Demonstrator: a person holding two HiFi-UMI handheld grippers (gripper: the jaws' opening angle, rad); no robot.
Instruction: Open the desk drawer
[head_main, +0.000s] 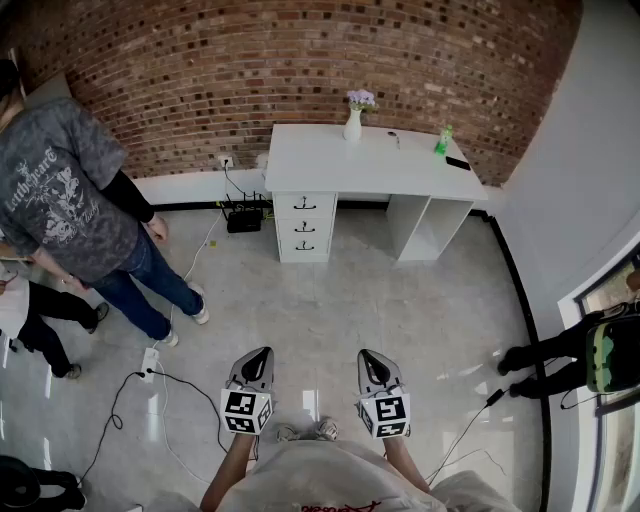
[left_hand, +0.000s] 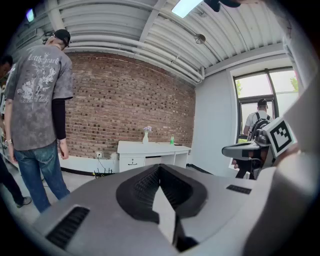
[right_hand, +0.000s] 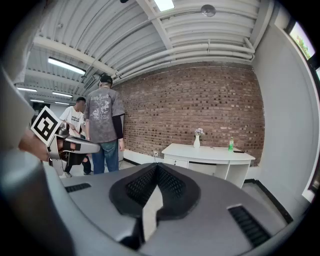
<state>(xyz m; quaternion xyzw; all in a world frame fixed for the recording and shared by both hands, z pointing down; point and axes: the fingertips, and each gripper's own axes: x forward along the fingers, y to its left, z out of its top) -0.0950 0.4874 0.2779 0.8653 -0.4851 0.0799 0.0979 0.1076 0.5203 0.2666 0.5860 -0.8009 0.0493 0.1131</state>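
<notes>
The left tool (head_main: 259, 357) and the right tool (head_main: 371, 358) are held side by side in front of the person, both pointed towards the far wall. On each, the jaws are pressed together at the tips and nothing is pinched between them. The floor (head_main: 380, 290) beneath is laid in pale, glossy tiles in which light is reflected. Black cables (head_main: 190, 385) and a white power strip (head_main: 150, 362) are spread across it to the left. A bystander in a grey printed T-shirt (head_main: 55, 195) and jeans is seen at the left, well apart from the tools.

Further out, a white table (head_main: 330, 160) is set against a red brick wall (head_main: 300, 60). Three drawers (head_main: 303, 225), stacked under the table's left end, are all shut, each fitted with a dark handle. Open shelving is found under the right end. A white vase (head_main: 353, 125) with pale flowers, a green bottle (head_main: 443, 140) and a small dark item (head_main: 458, 163) are placed on the tabletop. A black box (head_main: 245, 218) is set on the floor just left of the drawers. A white ribbed ceiling (right_hand: 200, 30) with strip lights is shown in the gripper views.
</notes>
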